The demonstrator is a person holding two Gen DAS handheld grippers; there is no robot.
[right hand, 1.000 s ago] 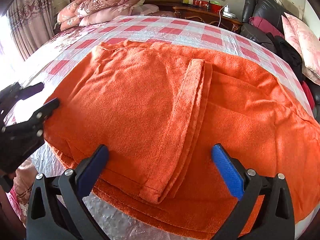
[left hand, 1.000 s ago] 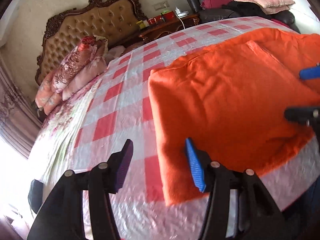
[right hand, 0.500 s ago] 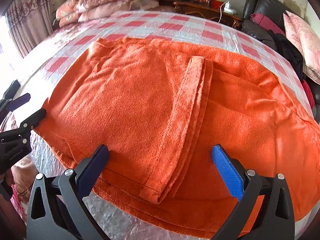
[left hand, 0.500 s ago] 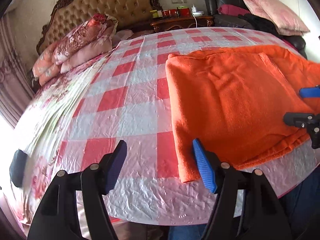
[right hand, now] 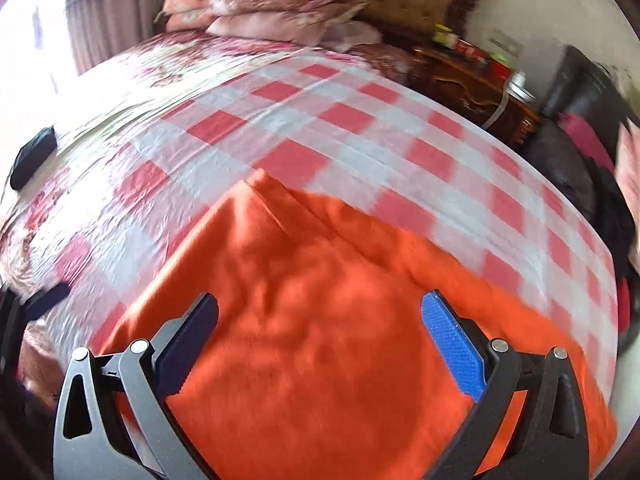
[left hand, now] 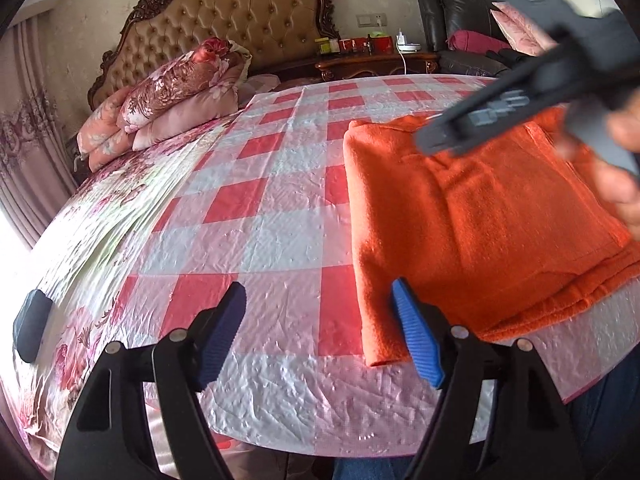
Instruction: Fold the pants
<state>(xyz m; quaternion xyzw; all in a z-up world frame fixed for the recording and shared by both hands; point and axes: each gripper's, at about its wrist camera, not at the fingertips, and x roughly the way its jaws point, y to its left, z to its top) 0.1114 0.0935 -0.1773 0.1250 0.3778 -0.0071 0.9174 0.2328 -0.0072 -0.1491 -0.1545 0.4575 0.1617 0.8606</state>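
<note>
1. The orange pants (left hand: 480, 220) lie folded into a rough rectangle on the bed's red-and-white checked cover (left hand: 280, 208), toward the near edge of the bed; in the left wrist view they fill the 3 o'clock side, one corner reaching down to about 5 o'clock
2. The left gripper (left hand: 320, 332) hangs low over the cover with its jaws spread wide and nothing between them; its blue right pad sits just at the near left corner of the pants, though I cannot tell whether it touches the cloth
3. The right gripper (right hand: 320, 340) hovers over the pants with its jaws also wide apart and empty; orange cloth fills the whole gap between the pads in its own view, which is blurred
4. In the left wrist view the right gripper's dark body crosses the frame at 1 to 2 o'clock, above the far part of the pants, with the person's hand (left hand: 616, 184) blurred at 3 o'clock
5. Floral pillows (left hand: 176, 96) are stacked at 11 o'clock against the tufted headboard (left hand: 240, 20)
6. A wooden nightstand (left hand: 376, 64) with small jars stands at 12 to 1 o'clock, and a dark sofa (left hand: 460, 24) with pink cushions sits beside it
7. A small dark object (left hand: 30, 330) rests on the floral sheet at 9 o'clock
</note>
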